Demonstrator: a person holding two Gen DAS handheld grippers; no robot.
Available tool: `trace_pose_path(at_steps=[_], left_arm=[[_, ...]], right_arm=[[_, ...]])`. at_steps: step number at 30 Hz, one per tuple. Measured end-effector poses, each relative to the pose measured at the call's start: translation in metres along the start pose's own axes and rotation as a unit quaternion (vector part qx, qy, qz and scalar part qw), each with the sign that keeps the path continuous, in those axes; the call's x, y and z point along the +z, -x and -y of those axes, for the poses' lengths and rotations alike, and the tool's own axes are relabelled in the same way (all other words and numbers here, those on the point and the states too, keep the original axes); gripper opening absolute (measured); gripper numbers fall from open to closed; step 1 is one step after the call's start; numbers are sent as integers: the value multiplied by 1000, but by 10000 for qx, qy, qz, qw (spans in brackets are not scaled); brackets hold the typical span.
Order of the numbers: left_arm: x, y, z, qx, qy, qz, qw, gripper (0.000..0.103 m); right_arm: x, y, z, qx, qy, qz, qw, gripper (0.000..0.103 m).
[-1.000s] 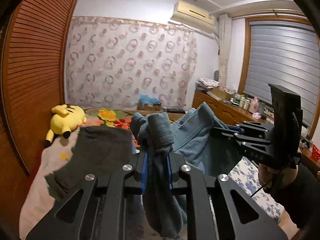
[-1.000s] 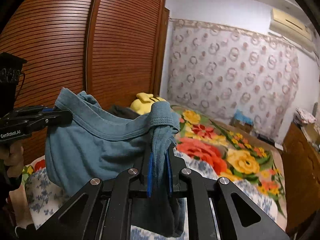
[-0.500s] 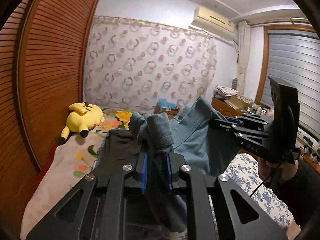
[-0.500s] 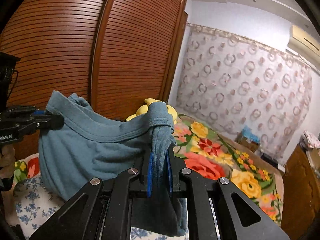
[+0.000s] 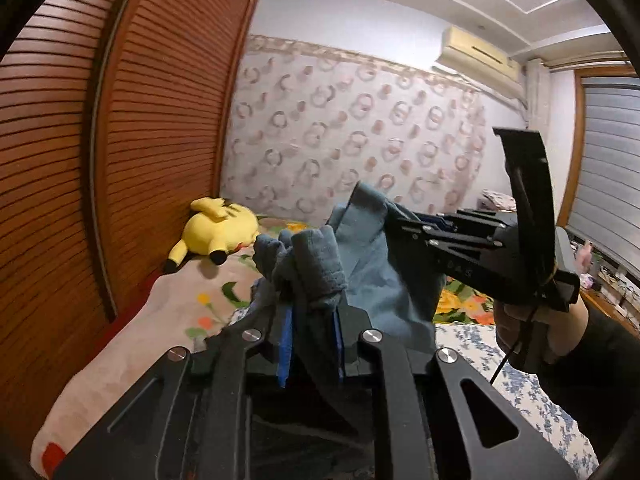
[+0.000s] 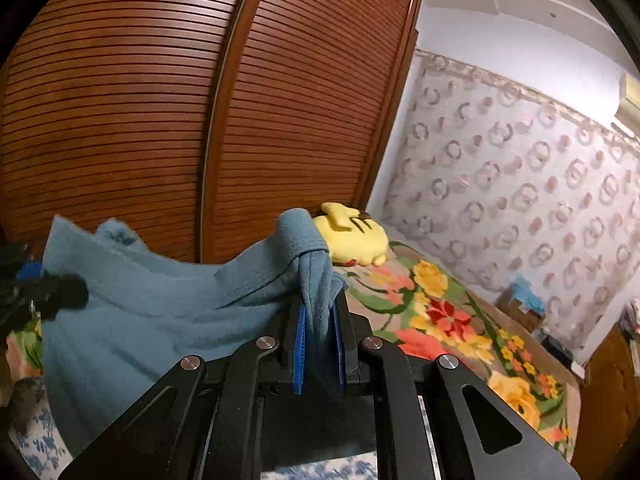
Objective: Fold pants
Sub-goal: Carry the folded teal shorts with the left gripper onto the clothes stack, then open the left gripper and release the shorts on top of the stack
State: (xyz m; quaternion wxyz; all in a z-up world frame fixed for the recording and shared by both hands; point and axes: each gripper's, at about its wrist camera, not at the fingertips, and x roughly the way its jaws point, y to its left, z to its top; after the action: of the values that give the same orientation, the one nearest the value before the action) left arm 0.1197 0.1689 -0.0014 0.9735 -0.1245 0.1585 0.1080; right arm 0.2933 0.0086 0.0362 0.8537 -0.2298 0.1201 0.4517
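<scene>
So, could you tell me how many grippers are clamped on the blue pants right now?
2. The left gripper pinches a bunched edge of the blue pants at bottom centre of its own view; the right gripper pinches the other end of that edge. Neither grip is hidden.

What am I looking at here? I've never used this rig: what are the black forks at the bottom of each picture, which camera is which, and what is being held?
There is no robot arm: a person holds a two-finger gripper in each hand, and a fisheye camera on each looks forward along its fingers. The black forks are those fingers.

In the left wrist picture, the left gripper is shut on a bunched edge of the blue pants; the right gripper shows at the right, with the person's hand under it.

In the right wrist picture, the right gripper pinches another part of the same pants, which hang stretched between the two, above the bed. A yellow plush toy lies on the flowered bedcover by the wooden wardrobe.
</scene>
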Motion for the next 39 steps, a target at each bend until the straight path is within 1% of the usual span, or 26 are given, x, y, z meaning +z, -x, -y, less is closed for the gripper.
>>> trace_pose_path(at_steps=[1,6,11,15,18,19,21,22,23,26,27,29,31,33,37,39], left_arm=[[-1,-1,-1,43,14,-33,10000,19],[-8,-6,-7,129,77,-193,9997,20],[-11,-5,-7,167,70,-183,9997,22],[-11,-1,-11,179,144,-88,9997,23],[-13,-3,-11,233,102,-141,9996,24],[-14,-3,-11,265,81,-145,9995,24],[-17,-4,-12,313,58,-171,9993,25],[-17,-3,-12,323,61,-178,9993,27],[-18,-3,-13,334,70,-196,9992,29],[-21,-6,-14,392,61,-268,9989,36],[-21,-7,-14,405,63,-275,9988,39],[-22,-7,-14,426,57,-288,9987,43],[-22,-8,-15,478,58,-310,9984,49],[-24,-9,-16,535,47,-348,9979,50],[-27,-11,-19,616,34,-490,9969,51],[-27,-12,-20,607,16,-554,9966,53]], right_arm=[[-1,-1,1,24,3,-1,10000,12],[-2,-10,3,110,-42,-49,9999,12],[-2,-13,6,141,-79,-102,9998,12],[4,-14,7,195,-79,-112,9997,12],[8,-18,10,287,-184,-164,9993,12],[9,-19,11,305,-226,-190,9991,16],[10,-18,15,251,-321,-177,9990,32],[10,-17,17,277,-374,-158,9988,35],[10,-16,19,324,-430,-150,9984,37],[6,-11,25,373,-552,-194,9976,38],[4,-8,27,475,-593,-216,9969,38],[-1,-8,29,690,-647,-297,9951,38],[-5,-11,34,817,-727,-439,9930,38],[-9,-19,38,787,-764,-588,9922,38],[-16,-43,49,578,-944,-951,9893,38],[-18,-53,51,610,-1018,-1019,9877,38]])
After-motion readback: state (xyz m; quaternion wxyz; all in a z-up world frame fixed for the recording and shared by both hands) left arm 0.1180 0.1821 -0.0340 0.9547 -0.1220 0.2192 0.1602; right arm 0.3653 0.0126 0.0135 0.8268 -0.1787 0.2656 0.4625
